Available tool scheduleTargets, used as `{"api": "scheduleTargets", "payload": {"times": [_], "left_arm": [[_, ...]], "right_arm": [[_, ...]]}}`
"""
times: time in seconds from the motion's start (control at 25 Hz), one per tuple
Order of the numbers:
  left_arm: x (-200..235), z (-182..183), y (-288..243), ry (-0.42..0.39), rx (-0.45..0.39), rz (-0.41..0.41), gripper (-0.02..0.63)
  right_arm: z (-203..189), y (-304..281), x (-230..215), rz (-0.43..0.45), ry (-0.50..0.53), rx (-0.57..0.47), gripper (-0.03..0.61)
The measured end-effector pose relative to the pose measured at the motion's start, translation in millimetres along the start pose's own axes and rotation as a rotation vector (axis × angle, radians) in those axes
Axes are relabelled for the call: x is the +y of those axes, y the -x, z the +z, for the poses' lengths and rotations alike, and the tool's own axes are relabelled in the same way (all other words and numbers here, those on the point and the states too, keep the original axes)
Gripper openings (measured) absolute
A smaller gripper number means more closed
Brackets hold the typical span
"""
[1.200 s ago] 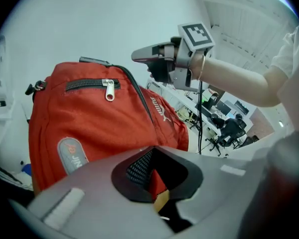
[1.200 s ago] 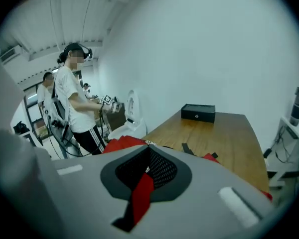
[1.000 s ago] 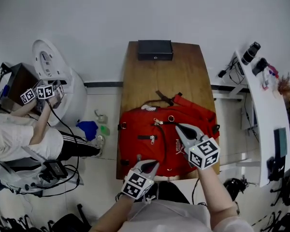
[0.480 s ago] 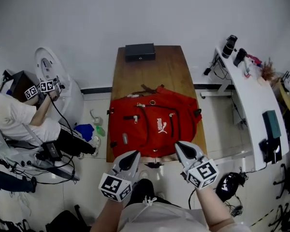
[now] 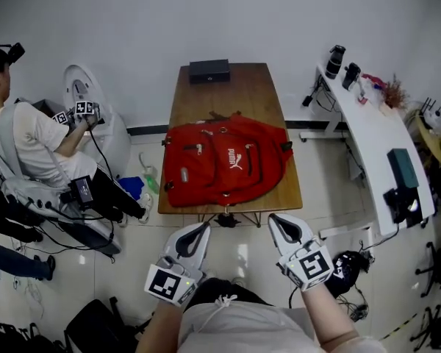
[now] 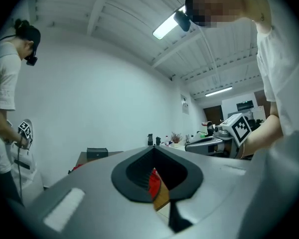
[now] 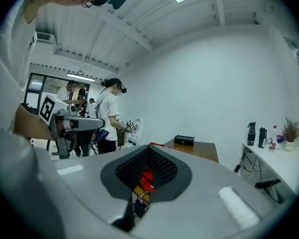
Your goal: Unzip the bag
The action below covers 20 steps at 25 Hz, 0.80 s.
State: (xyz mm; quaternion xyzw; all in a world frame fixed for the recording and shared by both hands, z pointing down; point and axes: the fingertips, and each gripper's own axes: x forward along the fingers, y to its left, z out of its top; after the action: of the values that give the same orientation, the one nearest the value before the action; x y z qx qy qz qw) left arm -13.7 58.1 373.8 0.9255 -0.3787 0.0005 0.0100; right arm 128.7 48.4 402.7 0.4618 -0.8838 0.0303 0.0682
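Note:
A red backpack (image 5: 224, 160) lies flat on the brown table (image 5: 228, 87), its front pockets facing up and its zippers too small to read. My left gripper (image 5: 196, 235) and right gripper (image 5: 281, 225) hang over the floor in front of the table's near edge, well apart from the bag. Both are shut with nothing between the jaws. In the left gripper view a sliver of the red backpack (image 6: 153, 183) shows through the jaw gap, and the right gripper (image 6: 204, 143) is beside it. The right gripper view shows the backpack (image 7: 147, 179) the same way.
A black box (image 5: 209, 70) sits at the table's far end. A seated person (image 5: 29, 145) with their own marked grippers is at the left beside a white machine (image 5: 81, 98). A white desk (image 5: 367, 123) with bottles (image 5: 336, 57) curves along the right.
Both grippers have pulled back from the backpack toward me, off the table and over the floor. The head view has backed away, so the bag now lies farther off.

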Motion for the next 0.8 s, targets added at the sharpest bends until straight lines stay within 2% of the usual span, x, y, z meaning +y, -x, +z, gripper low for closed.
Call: {"api": "scheduleTargets", "payload": {"times": [0.12,0.28,0.48,0.64,0.8], "left_arm": [[-8.1,-7.5,14.5,-0.005,0.021,0.004,0.006],[-9.0,-10.4,32.4,0.051,-0.007,-0.01,0.006],[-7.6,-3.0,45.5,0.044,-0.03,-0.015,0.006],[-9.3,3.8,49.3,0.036,-0.048,-0.033,0.006],[-14.7,5.2,50.7,0.034,-0.058,-0.049,0.006]], "right_arm": [[3.1,13.3,10.7,-0.031,0.001,-0.031,0.009],[-0.6,13.6,30.2,-0.056,0.005,-0.021,0.009],[-1.0,16.6,52.5,-0.044,-0.065,-0.049,0.009],[2.0,19.9,58.9,-0.062,-0.017,-0.057,0.009],[3.2,25.2,59.5,-0.082,-0.011,-0.055,0.008]]}}
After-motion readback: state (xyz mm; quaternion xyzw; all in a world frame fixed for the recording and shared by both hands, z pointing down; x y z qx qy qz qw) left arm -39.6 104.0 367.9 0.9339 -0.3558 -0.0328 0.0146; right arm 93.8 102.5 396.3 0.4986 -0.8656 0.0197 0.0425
